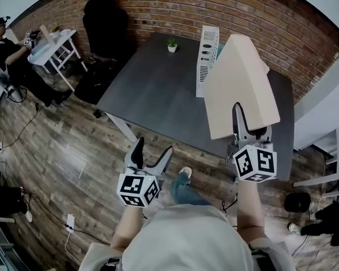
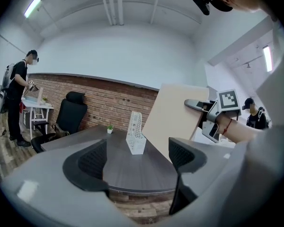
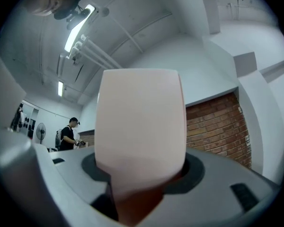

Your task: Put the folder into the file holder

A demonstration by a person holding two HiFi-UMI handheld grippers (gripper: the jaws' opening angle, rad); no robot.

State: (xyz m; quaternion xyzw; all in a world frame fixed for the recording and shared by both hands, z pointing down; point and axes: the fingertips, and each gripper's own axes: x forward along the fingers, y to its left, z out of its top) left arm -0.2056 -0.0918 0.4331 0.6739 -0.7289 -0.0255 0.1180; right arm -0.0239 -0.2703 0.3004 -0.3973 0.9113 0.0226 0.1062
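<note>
Two grippers we log: our right gripper (image 1: 246, 120) clamps the beige folder (image 1: 240, 86), raised above the dark table (image 1: 152, 89), at 4 o'clock of the white file holder (image 1: 207, 55); our left gripper (image 1: 153, 147) gapes wide, empty.

All three pictures are wide-angle, so the brick wall (image 1: 158, 7) and the edges of the table (image 1: 152, 89) bow toward the rim, and the corners fall off into a round black border. The light is even and fairly bright, coming from ceiling strip lights (image 2: 33, 6) that flare white in both gripper views, with only soft shadow on the floor (image 1: 62, 151) and a dull sheen on the dark tabletop. In the right gripper view the folder (image 3: 139, 126) sits so near the lens that it is out of focus and washed pale, turning reddish and shaded at its foot.
</note>
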